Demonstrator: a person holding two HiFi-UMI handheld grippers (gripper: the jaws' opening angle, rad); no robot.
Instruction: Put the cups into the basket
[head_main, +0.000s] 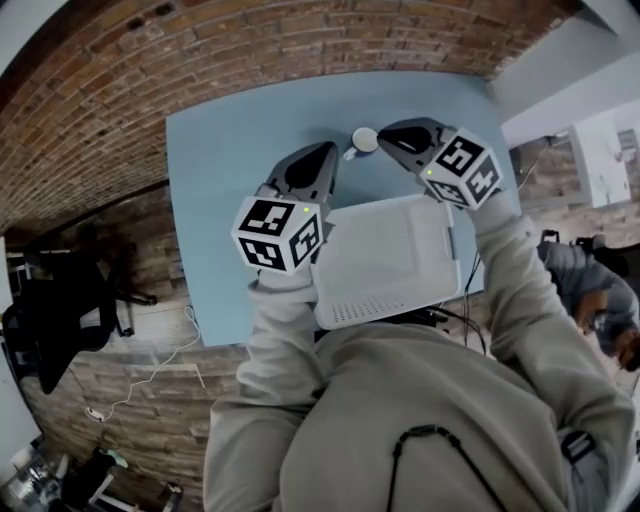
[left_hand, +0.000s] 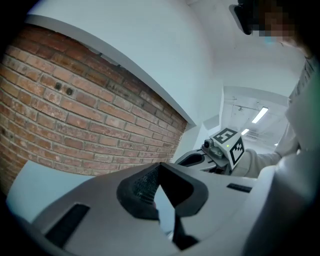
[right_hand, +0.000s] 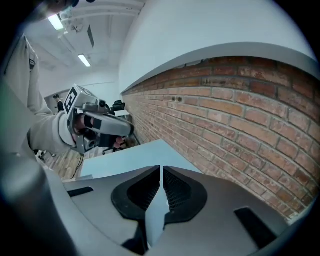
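A small white cup (head_main: 365, 139) stands near the far edge of the light blue table (head_main: 220, 200). A white basket (head_main: 390, 260) with perforated walls sits at the table's near edge, under my arms. My right gripper (head_main: 386, 133) hangs just right of the cup, its tip close beside it. In the right gripper view its jaws (right_hand: 161, 170) are shut with nothing between them. My left gripper (head_main: 325, 150) is left of the cup, and its jaws (left_hand: 160, 167) meet at the tip with nothing held. Neither gripper view shows the cup or the basket.
A brick wall (head_main: 200, 50) runs close behind the table's far edge. A black chair (head_main: 60, 310) and a white cable (head_main: 150, 375) are on the floor to the left. Another person (head_main: 600, 290) is at the far right.
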